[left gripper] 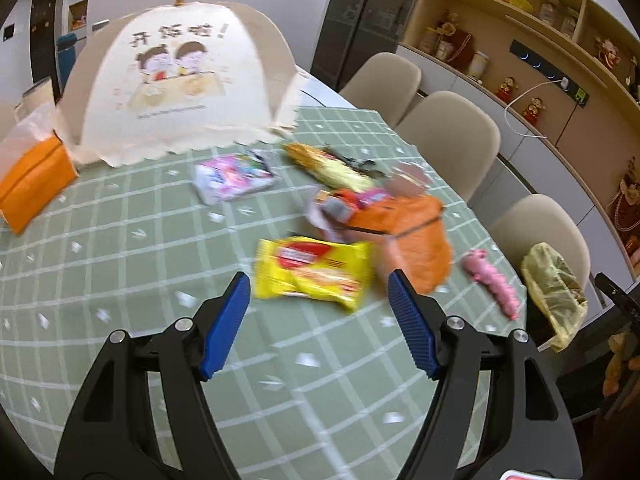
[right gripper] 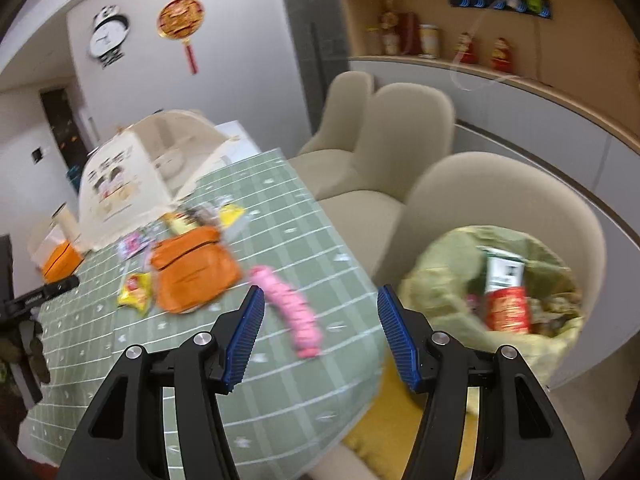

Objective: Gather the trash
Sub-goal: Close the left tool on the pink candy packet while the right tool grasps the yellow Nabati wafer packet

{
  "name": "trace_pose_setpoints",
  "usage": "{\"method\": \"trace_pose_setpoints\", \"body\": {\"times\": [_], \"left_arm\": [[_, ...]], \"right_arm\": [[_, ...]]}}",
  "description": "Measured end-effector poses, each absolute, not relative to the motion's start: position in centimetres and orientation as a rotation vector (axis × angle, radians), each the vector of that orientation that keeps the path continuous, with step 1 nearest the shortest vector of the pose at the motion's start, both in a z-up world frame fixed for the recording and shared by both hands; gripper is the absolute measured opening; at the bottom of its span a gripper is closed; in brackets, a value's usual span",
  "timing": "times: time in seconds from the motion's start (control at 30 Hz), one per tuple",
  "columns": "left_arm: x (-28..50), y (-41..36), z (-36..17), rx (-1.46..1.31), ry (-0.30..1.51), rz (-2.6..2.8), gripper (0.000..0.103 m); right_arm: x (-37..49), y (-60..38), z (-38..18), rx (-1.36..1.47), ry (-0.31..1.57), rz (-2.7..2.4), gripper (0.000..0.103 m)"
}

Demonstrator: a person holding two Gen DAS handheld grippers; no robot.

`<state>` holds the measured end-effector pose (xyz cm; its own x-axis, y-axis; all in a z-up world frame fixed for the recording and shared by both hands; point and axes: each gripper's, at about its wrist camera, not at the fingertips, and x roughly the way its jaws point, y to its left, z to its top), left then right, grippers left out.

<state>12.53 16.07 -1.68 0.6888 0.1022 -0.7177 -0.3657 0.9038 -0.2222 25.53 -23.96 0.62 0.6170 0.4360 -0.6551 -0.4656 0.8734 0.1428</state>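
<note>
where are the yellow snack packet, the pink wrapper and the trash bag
yellow snack packet (left gripper: 312,274), left wrist view, middle of its face
pink wrapper (right gripper: 290,306), right wrist view, mid-length
trash bag (right gripper: 444,258), right wrist view, upper left wall

The left gripper (left gripper: 318,322) is held over the green checked tablecloth (left gripper: 120,260), jaws apart with nothing between them. Just ahead of its fingertips a yellow snack packet (left gripper: 312,274) is seen. Beyond it lie an orange wrapper (left gripper: 416,236) and other wrappers; a pink item (left gripper: 494,282) lies to the right.
</note>
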Motion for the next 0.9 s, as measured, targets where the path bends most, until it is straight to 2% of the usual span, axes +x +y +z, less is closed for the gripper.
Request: {"method": "trace_pose_setpoints", "body": {"times": [0.3,0.6,0.8,0.87,0.9], "left_arm": [[13.3,22.1,-4.4,-0.37,0.76,0.121,0.068],[20.4,31.1,-9.1,-0.472,0.805,0.274,0.068],[26.2,34.0,-11.7,-0.426,0.855,0.338,0.067],[27.2,34.3,-12.4,-0.427,0.873,0.355,0.064],[27.4,34.1,-12.3,-0.415,0.859,0.37,0.057]], "right_arm": [[22.7,-15.4,-0.7,-0.143,0.775,0.609,0.056],[23.8,-10.8,-2.8,-0.228,0.824,0.603,0.056],[24.8,-8.5,-4.3,-0.316,0.864,0.595,0.056],[25.2,-7.6,-4.8,-0.345,0.87,0.613,0.056],[25.5,-7.3,-5.0,-0.348,0.874,0.629,0.056]]}}
